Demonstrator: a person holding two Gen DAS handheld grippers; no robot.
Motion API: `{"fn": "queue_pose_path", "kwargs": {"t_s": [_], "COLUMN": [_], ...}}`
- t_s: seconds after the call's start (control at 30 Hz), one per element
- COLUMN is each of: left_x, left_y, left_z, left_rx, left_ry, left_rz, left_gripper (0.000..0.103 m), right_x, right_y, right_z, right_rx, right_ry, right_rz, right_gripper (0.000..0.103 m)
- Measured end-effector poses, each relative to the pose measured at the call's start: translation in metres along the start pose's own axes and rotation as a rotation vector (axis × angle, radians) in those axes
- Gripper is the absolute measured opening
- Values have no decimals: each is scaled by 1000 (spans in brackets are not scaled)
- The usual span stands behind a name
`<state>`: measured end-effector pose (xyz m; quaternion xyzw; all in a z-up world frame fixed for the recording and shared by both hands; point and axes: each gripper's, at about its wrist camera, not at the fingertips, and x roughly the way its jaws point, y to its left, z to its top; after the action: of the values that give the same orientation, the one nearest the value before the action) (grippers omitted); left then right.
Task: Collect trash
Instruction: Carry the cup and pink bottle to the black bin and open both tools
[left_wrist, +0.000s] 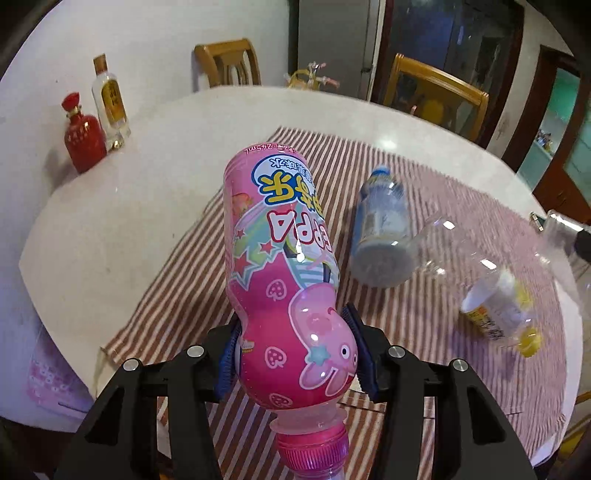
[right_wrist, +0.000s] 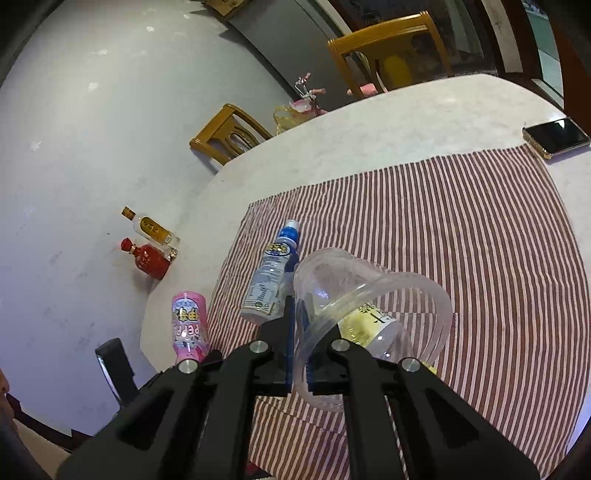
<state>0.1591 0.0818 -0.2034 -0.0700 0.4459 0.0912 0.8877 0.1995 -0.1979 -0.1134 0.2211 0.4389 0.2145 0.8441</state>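
Note:
My left gripper (left_wrist: 293, 350) is shut on a pink Peppa bottle (left_wrist: 280, 266), held above the striped cloth (left_wrist: 184, 280) with its pink cap toward the camera. The bottle also shows in the right wrist view (right_wrist: 188, 325). My right gripper (right_wrist: 301, 343) is shut on the wall of a clear plastic cup (right_wrist: 369, 295), held over the cloth (right_wrist: 461, 229); the cup shows in the left wrist view (left_wrist: 487, 254). A blue-capped bottle (left_wrist: 382, 229) (right_wrist: 271, 273) lies on the cloth. A yellow-labelled bottle (left_wrist: 498, 314) (right_wrist: 373, 325) lies seen through the cup.
A red bottle (left_wrist: 83, 140) (right_wrist: 147, 258) and a clear liquor bottle (left_wrist: 110, 101) (right_wrist: 155, 229) stand by the wall on the round white table (left_wrist: 110, 229). A phone (right_wrist: 556, 136) lies at the far right. Wooden chairs (left_wrist: 436, 96) (right_wrist: 229, 133) surround the table.

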Motion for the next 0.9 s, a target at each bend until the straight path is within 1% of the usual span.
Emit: {"fn": "queue_pose_path", "kwargs": {"t_s": [0.13,0.3,0.47,0.67,0.8,0.9], "left_x": [-22,-57,-91,-121,-138,-149], "left_y": [-8,-20,-41,-74,-109,-141], "left_z": [2,5,9,6,1,-6], "left_rx": [24,70,124,184,250,309], "left_ry": [-53,-129,-208,-262,-286,-292], "left_rz": [-37,-94,-134,-207,-264,-319], "left_gripper": [51,51,51,51,51,51], "right_x": [-5,-8,-32,-83,-124,-160], "right_y": [0,-17,-21,-29,-51,-81], "right_z": [-7,-23,-30,-35,-48,-64], "right_rx": [12,72,90,100,135,197], "right_ry": [-12,-17,-63,-163,-230,-288], "right_rz": [-24,-55,-49,-52,-78,-107], "right_gripper": [6,6,6,6,6,6]}}
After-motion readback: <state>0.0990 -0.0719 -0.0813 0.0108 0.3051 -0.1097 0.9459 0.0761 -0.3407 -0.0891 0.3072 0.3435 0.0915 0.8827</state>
